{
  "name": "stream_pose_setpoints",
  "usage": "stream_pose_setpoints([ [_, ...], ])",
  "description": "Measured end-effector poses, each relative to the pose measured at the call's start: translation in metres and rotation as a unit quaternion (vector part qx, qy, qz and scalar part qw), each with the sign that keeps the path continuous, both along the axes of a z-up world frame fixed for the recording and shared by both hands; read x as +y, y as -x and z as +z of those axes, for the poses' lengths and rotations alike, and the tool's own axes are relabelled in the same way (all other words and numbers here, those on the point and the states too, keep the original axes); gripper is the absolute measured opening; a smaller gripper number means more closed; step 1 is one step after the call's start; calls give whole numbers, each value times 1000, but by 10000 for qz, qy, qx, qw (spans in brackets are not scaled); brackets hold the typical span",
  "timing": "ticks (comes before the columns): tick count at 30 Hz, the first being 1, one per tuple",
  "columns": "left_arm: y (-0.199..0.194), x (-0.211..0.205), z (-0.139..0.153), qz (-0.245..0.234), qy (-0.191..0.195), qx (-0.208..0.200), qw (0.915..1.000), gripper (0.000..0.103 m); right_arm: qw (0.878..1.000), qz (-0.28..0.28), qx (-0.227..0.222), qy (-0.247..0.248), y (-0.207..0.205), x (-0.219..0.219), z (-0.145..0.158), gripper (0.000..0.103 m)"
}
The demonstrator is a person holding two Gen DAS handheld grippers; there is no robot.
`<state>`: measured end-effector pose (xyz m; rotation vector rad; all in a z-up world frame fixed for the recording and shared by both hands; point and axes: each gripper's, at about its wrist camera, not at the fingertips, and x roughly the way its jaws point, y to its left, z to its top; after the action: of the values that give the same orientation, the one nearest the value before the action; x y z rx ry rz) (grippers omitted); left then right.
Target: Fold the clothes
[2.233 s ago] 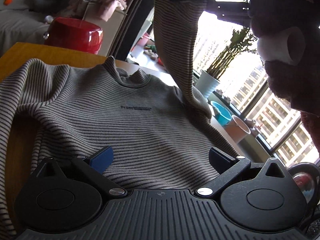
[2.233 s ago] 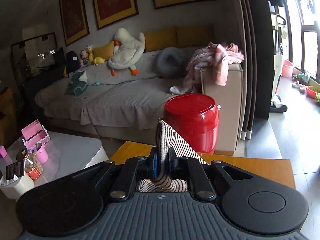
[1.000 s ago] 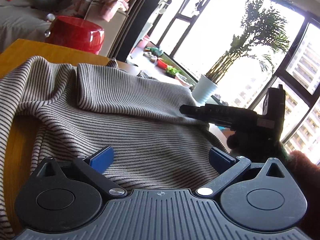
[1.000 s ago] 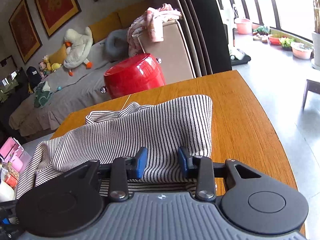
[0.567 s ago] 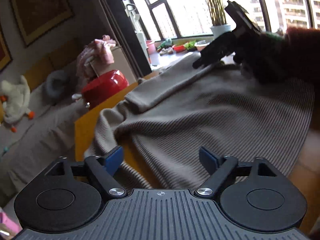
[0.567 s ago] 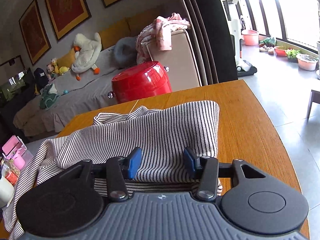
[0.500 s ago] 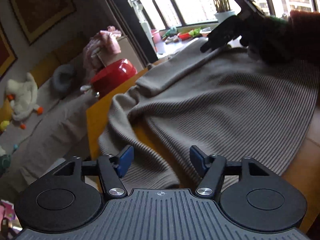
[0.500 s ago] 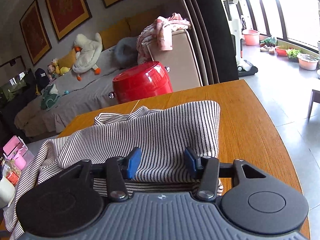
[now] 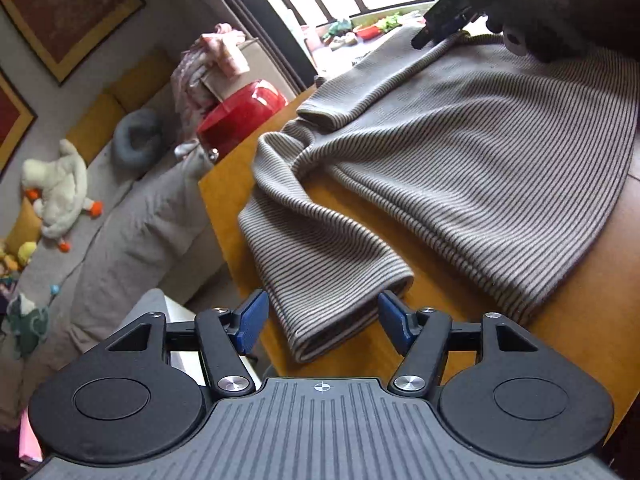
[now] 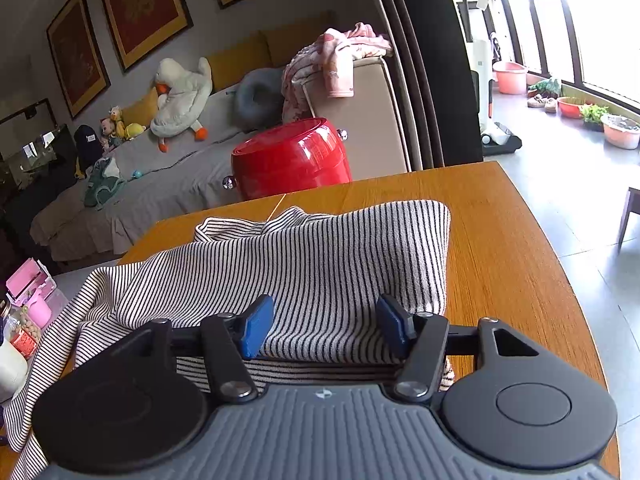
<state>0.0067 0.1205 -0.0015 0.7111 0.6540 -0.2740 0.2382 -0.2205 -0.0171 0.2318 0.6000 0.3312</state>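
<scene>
At the bench's (image 9: 580, 312) near-left edge, the left gripper (image 9: 320, 318) straddles the sweater's (image 9: 460, 152) loose sleeve cuff (image 9: 344, 312), jaws wide and empty, likely to grab it for folding inward. Over the sleeve already folded onto the body, the right gripper (image 10: 326, 330) hovers with jaws spread, holding nothing.

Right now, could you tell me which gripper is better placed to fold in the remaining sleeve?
Left. The left gripper is open with the sleeve cuff between its fingers; the right gripper hangs open over the already folded side of the sweater.

Grey sofa (image 10: 168, 184) under framed pictures (image 10: 140, 8), bright windows (image 10: 600, 20) right.
</scene>
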Motion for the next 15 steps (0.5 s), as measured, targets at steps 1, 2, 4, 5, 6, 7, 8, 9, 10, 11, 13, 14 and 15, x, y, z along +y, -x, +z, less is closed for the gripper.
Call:
stream_pose_setpoints([
  [1,1,2,-2,13,-63,12,10000,67,10000,2,1,-1,0,0,0,58],
  [2,-1,2,-6,29,-98,-2,9999,67,10000,3,3,-2,0,0,0,58],
  [4,-5,2,-13,31,-124,-129,9998,66,10000,7,5,-4,0,0,-1,59],
  [5,-8,0,-14,7,-100,-183,9998,64,10000,9,6,-4,0,0,-1,59],
  [6,-12,-2,-15,-23,-54,-175,9998,60,10000,10,8,-5,1,-1,-1,59],
  [7,-16,-3,-15,-53,-6,-165,9998,49,10000,12,9,-6,1,-1,-1,59],
  [8,-20,-5,-16,-78,13,-152,9999,40,10000,14,10,-5,1,-1,-1,59],
  [9,-24,-7,-17,-102,30,-138,9998,26,10000,16,10,4,1,0,-1,59],
  [10,-28,-9,-17,-85,45,-180,9998,20,10000,25,4,18,1,0,0,59],
  [11,-33,-8,-14,-30,196,-164,9997,17,10000,35,-1,31,1,0,1,59],
  [13,-47,-3,4,214,870,-43,9960,12,10000,55,-12,59,1,1,4,61],
  [14,-53,-2,16,283,1248,-28,9918,12,10000,65,-17,73,2,1,5,61],
  [15,-56,-1,28,301,1560,-80,9873,11,9999,74,-22,87,2,2,6,62],
])
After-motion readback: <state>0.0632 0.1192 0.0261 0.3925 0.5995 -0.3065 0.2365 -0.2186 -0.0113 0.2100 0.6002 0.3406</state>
